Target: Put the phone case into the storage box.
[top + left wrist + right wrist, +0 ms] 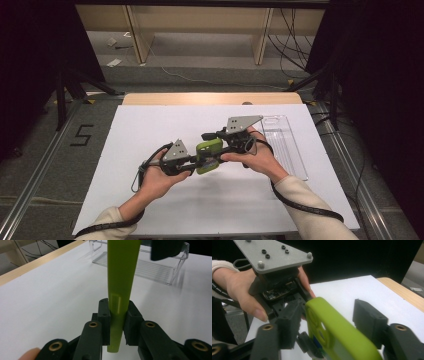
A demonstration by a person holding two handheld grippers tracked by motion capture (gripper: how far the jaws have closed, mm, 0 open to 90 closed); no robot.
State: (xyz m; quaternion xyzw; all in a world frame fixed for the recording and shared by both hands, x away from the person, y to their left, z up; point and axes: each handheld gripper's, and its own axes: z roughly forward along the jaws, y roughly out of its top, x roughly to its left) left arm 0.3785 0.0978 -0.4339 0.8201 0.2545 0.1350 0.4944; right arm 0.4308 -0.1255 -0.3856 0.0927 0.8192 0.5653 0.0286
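A lime-green phone case (209, 155) is held a little above the white table top (150, 135), near its middle. In the left gripper view the case (120, 277) stands edge-on and my left gripper (117, 312) is shut on its lower edge. From the left in the high view, my left gripper (196, 161) reaches the case. My right gripper (220, 145) comes from the right. In the right gripper view the case (337, 337) lies between my right gripper's (327, 315) jaws, which stand open with a gap on the right side.
A clear plastic tray (284, 145) lies on the table's right side, also visible behind the case (152, 267) in the left gripper view. A wooden strip (210, 98) borders the far edge. Cables trail from both grippers toward the near edge.
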